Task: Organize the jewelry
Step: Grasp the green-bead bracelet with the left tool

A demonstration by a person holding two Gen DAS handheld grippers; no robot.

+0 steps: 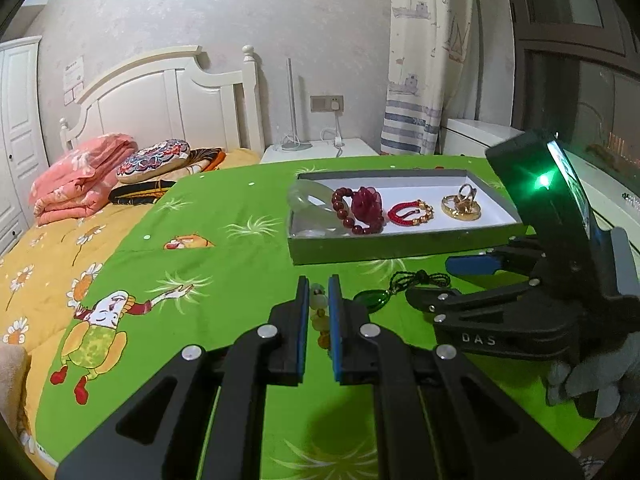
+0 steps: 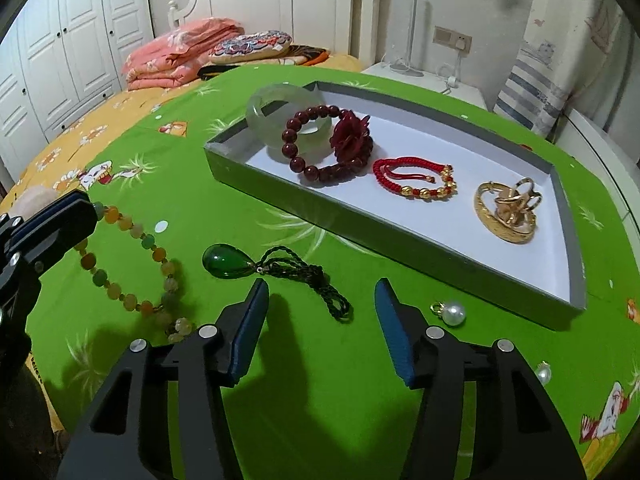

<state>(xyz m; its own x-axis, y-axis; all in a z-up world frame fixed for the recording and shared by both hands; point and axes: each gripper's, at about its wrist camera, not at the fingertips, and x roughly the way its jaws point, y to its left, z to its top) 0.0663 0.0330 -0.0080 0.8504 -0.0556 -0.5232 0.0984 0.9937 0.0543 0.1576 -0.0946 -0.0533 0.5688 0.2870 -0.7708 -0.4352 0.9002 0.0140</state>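
My left gripper (image 1: 319, 286) is shut on a multicoloured bead necklace (image 1: 320, 312), which lies on the green cloth in the right wrist view (image 2: 132, 276), with the left gripper's tip (image 2: 86, 206) at its far end. My right gripper (image 2: 320, 296) is open, just above the cord of a green pendant necklace (image 2: 218, 262); it also shows in the left wrist view (image 1: 452, 280). A grey tray (image 2: 280, 200) holds a jade bangle (image 2: 260, 108), a dark red bead bracelet (image 2: 320, 168), a red cord bracelet (image 2: 412, 184) and gold rings (image 2: 508, 212).
Two pearl earrings (image 2: 452, 312) lie on the green cloth (image 2: 320, 400) right of my right gripper, near the tray's front corner. Folded bedding (image 1: 84, 176), a white headboard (image 1: 168, 92) and a nightstand (image 1: 320, 148) stand beyond the cloth.
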